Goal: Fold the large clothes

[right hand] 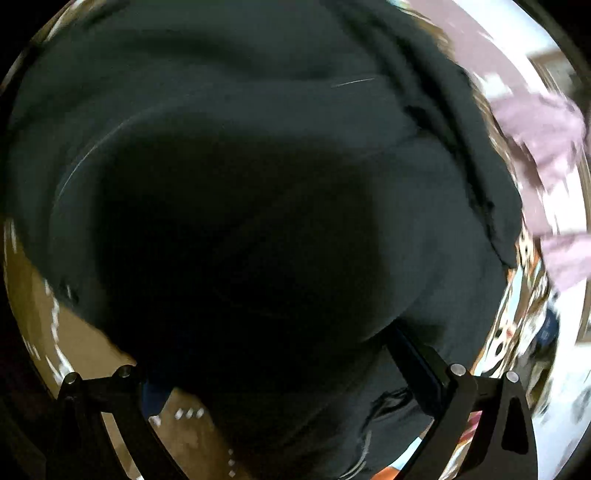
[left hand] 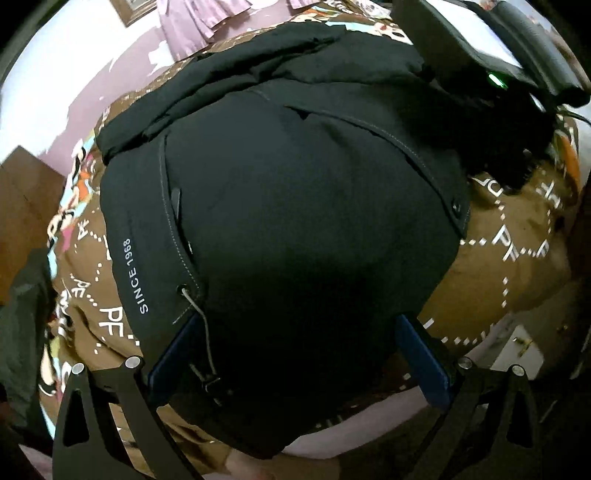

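A large black jacket [left hand: 295, 192] with white "SINCE 1968" lettering lies partly folded on a brown patterned bedspread [left hand: 517, 266]. My left gripper [left hand: 295, 332] is open, its blue fingers [left hand: 173, 354] spread wide on either side of the jacket's near hem, which bulges between them. A drawcord hangs by the left finger. In the right wrist view the jacket [right hand: 258, 184] fills almost the whole blurred frame. My right gripper [right hand: 269, 365] is open, with dark cloth between its spread fingers [right hand: 417, 369]. The right gripper's body also shows in the left wrist view [left hand: 480, 48] at the far side of the jacket.
The bedspread also shows in the right wrist view [right hand: 85, 332]. Pink cloth [left hand: 192, 26] lies beyond the bed. A wooden piece of furniture [left hand: 26, 206] stands at the left. A white drawer unit [left hand: 517, 347] is at the lower right.
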{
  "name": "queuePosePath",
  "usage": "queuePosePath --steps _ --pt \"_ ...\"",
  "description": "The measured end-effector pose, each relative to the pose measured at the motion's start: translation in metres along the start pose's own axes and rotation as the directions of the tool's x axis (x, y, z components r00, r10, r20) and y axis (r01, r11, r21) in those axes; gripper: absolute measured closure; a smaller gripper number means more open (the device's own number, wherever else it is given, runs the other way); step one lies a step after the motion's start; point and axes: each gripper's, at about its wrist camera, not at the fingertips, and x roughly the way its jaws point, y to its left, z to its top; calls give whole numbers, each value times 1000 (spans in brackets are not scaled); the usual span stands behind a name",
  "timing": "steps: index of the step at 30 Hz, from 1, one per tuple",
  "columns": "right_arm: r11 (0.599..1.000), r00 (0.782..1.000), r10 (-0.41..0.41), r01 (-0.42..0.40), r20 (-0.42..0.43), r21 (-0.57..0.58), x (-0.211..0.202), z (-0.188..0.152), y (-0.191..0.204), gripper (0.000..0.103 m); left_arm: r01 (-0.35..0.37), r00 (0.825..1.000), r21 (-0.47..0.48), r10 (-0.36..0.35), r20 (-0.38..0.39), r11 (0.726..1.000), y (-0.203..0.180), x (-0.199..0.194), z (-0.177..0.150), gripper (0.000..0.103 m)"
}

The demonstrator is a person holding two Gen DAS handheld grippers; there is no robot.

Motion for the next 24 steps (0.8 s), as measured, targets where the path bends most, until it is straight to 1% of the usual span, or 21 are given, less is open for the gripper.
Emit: queuePosePath --steps 3,5,7,9,11,13,15,17,18,20,23,24 --pt "991 998 48 -52 32 126 -13 15 -35 0 8 1000 5 -8 13 1000 3 -3 0 2" --pt "971 994 96 -105 53 214 -22 27 -56 0 16 999 -2 -16 28 1000 0 -9 1 2" --pt "957 992 120 -129 51 261 -27 39 -61 0 45 998 -23 -44 38 999 5 -12 2 2" --pt "950 991 128 -137 51 280 -33 54 -61 0 43 999 -31 -42 30 999 4 -11 4 2" --pt "953 992 120 -128 47 274 -33 59 -63 0 15 1000 -21 -14 18 1000 1 -7 4 2" --pt "956 992 118 -125 44 266 -32 62 -60 0 -32 999 24 31 6 999 -8 -1 3 2" --pt "956 992 123 -129 41 264 -29 58 -56 0 -110 994 101 112 -17 989 -16 9 1 2" --pt "955 991 129 -136 42 263 -28 55 -55 0 -169 985 155 173 -14 973 -24 14 -3 2" --pt "957 990 132 -140 49 256 -28 54 -55 0 -188 981 170 192 -7 967 -25 16 -4 2" --pt "956 989 140 -150 57 254 -27 49 -54 0 -210 977 183 214 -4 960 -26 19 -3 2" --pt "952 985 161 -173 67 254 -25 41 -53 0 -220 975 176 224 -3 959 -23 21 0 3" --pt "951 984 167 -179 70 253 -25 39 -52 0 -231 972 173 234 0 957 -21 20 2 10"
